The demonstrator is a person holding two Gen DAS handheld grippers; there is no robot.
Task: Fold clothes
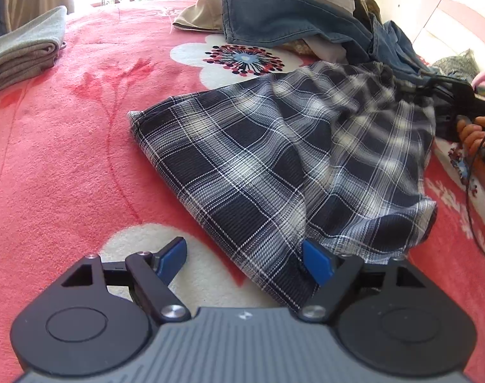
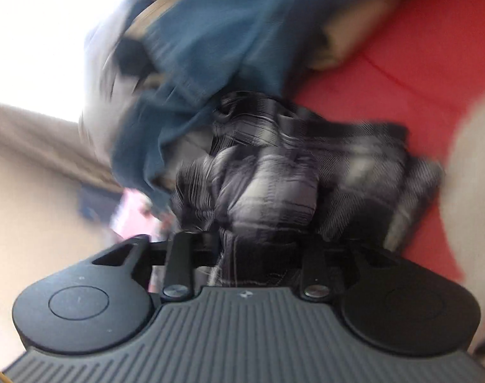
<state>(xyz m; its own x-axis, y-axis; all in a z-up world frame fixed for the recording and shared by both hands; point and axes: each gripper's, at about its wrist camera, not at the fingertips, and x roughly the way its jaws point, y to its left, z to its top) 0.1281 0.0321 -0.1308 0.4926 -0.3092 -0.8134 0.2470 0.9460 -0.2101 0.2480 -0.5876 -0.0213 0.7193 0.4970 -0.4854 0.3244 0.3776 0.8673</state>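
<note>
**Coral bed, plaid garment between two grippers**

Spreading under everything is a coral-red blanket (image 1: 66,166) with white flower prints, covering a bed. At the far left of the left wrist view, a folded grey-green towel (image 1: 25,51) is lying on the blanket, well apart from the rest. Near the bottom of that view the left gripper (image 1: 245,260) is pointing steeply down at the bed with its jaws standing wide apart and released; the left blue pad is hovering over a white flower, while the right blue pad is sitting at the near hem of the navy-and-white plaid garment (image 1: 274,159), with only that hem corner reaching in between the jaws. The garment is lying spread on the blanket, running up and to the right from there. Beyond it, a heap of clothes is piling up: blue denim (image 1: 274,19) and beige fabric (image 1: 204,9). At the right edge, a hand (image 1: 475,134) is gripping the right gripper's (image 2: 252,242) handle at the garment's far end. In the blurred right wrist view, bunched plaid cloth is filling the gap between the jaws, whose pads are hidden; whether they are pressing on it I cannot tell.
</note>
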